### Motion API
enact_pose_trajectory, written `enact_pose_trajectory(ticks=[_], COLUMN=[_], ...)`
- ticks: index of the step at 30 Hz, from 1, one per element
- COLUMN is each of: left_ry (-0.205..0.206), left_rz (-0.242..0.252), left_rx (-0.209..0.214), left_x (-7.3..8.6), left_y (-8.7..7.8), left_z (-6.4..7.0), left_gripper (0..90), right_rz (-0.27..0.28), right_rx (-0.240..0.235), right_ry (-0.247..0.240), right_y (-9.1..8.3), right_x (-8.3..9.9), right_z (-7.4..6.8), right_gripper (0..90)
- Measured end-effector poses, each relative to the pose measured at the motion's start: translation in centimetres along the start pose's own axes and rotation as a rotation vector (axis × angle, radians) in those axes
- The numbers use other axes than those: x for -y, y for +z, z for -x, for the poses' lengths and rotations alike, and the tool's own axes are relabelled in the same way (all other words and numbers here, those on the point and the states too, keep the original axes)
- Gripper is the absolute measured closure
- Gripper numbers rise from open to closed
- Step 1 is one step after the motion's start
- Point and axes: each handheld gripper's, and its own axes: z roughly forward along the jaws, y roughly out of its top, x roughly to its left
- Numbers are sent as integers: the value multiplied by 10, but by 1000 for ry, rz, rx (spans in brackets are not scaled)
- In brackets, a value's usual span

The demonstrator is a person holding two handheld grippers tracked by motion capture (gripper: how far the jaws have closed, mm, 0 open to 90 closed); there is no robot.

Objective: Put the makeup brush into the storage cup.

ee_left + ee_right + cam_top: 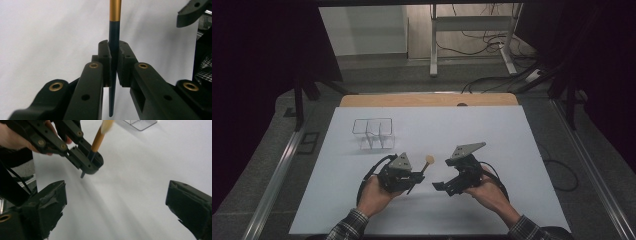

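Plaid sleeves: both forearms come in from the bottom of the high view, cuffs checked, each hand wrapped round a gripper.
Left gripper point(416, 176): matte black plastic with brass-coloured rivets on the linkage, grey three-cornered plate on top. Jaws pressed together, pinching the brush handle.
Brush point(427, 168): thin stick, dark navy lower handle tapering to a point that pokes out below the jaws, orange-gold band above it, pale rounded fluffy tip at the top. It sits tilted up and away from the left hand, held above the sheet.
Right gripper point(442, 186): same black build, chunky blocky pads with kinda ragged edges. Jaws spread wide with nothing between them, pointing toward the left gripper, just beside it but not touching.
White sheet point(492, 140): smooth, flat, matte, covers most of the table.
Clear holder point(372, 132): see-through box with thin dark rim lines and a divider inside, standing on the sheet well beyond the left gripper.
Wooden table edge point(427, 100): tan strip past the far end of the sheet.
Floor beyond: grey, with cables and a white metal frame.
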Motion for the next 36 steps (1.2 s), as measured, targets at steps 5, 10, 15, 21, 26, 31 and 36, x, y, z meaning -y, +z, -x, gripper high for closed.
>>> enact_pose_trajectory(ticks=[5, 10, 15, 21, 26, 31, 36], left_ry=[-8, -17, -28, -41, -46, -55, -61], left_rz=[1, 7, 11, 19, 17, 24, 29], left_rx=[-5, -10, -15, -24, -30, -39, -46], left_x=[1, 2, 4, 5, 6, 7, 9], left_y=[-1, -4, -6, -8, -10, -12, -15], left_z=[-2, -4, -6, -8, -10, -12, -14], left_gripper=[827, 827, 827, 827, 827, 827, 827], right_rz=[-20, -37, -44, -47, -49, -57, -63], right_rx=[10, 17, 26, 56, 74, 92, 111], right_ry=[-12, -4, -6, -42, -59, -69, -78], right_y=[2, 3, 2, -1, -4, -7, -10], right_x=[2, 5, 7, 7, 9, 11, 13], right_z=[0, 3, 4, 2, 2, 3, 4], right_gripper=[0, 0, 0, 0, 0, 0, 0])
